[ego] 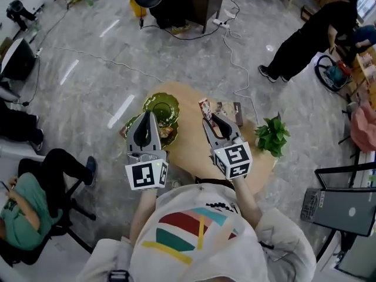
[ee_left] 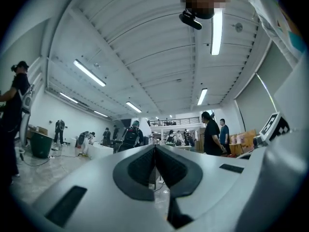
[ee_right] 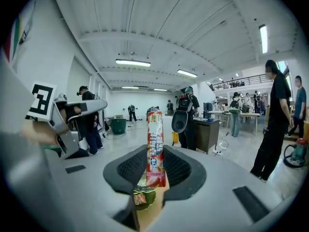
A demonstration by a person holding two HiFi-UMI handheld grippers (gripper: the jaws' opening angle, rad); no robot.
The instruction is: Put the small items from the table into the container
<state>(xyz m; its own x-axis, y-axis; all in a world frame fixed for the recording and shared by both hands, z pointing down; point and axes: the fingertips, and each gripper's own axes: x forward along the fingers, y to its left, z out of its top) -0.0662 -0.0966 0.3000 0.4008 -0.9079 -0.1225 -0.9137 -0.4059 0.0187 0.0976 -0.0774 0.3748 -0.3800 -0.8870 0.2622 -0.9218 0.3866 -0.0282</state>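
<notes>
Right tongs [ee_right: 155, 154] clamp a candy packet [ee_right: 154, 134] upright above the table [ego: 191, 150], seemingly ready to carry it to the green bowl [ego: 161, 106] at far left, while left tongs [ee_left: 155, 153] hang closed, empty.

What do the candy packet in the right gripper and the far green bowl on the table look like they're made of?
Candy packet: seemingly glossy printed plastic or foil wrap, given its sheen and sealed end. Far green bowl: probably tinted glass or clear plastic; it looks translucent and shiny.
</notes>
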